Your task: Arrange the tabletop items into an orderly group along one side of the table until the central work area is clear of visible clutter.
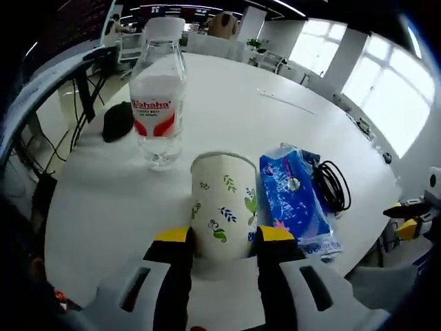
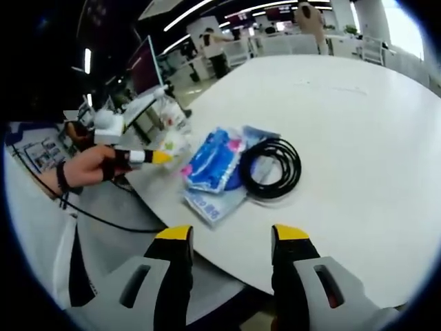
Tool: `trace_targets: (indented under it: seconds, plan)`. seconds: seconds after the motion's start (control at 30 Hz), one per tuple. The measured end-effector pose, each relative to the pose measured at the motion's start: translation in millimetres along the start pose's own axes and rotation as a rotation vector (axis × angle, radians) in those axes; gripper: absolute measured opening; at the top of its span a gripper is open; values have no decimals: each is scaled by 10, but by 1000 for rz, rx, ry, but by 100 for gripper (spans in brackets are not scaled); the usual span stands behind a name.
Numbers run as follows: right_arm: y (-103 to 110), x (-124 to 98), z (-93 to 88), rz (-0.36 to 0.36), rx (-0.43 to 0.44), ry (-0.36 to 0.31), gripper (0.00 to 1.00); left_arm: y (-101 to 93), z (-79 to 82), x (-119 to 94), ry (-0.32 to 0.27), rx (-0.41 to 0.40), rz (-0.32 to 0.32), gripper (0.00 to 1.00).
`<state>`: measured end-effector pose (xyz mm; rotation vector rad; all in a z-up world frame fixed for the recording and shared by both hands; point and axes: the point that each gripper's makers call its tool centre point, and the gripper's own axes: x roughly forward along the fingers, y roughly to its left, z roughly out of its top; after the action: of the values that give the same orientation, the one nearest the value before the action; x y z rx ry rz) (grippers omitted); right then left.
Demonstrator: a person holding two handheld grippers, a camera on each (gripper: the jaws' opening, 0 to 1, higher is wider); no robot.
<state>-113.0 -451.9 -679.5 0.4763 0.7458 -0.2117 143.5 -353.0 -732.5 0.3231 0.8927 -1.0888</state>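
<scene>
Bright windows (image 1: 386, 89) line an open office with ceiling strip lights (image 2: 182, 15) and distant desks (image 2: 289, 45).

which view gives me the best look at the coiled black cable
The right gripper view: the black cable lies there as a full open coil on the white table, beside the blue tissue pack. The left gripper view shows it foreshortened, partly behind that pack.

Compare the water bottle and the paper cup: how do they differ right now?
The water bottle is clear plastic with a red label; the paper cup is opaque with leaf prints. The bottle stands free; the cup sits between the left gripper jaws. Both are upright on the white table.
</scene>
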Motion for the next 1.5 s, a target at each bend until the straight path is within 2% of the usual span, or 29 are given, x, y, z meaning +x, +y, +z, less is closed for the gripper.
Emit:
trace_targets:
  seconds: [0.03,0.17,0.67,0.87,1.23,1.4,1.5]
  plan:
    - [-1,2,2,1,0,0,44,0,-5,-1,0,12,1,35]
    - [-1,15,9,4,-4,3,44,-14,-50,-19,2,-25,-15,35]
    - [10,47,66,21,-31,17,44,29,-214,41,53,-7,8,36]
    - [6,59,95,24,-42,22,44,14,-178,65,42,11,7,36]
    - [31,54,48,31,-94,84,44,2,-118,112,12,-35,-5,36]
    - [77,102,107,39,-124,102,44,-6,-116,104,0,-53,-9,36]
    - [128,161,202,53,-155,104,44,-32,-102,55,-15,-67,-19,36]
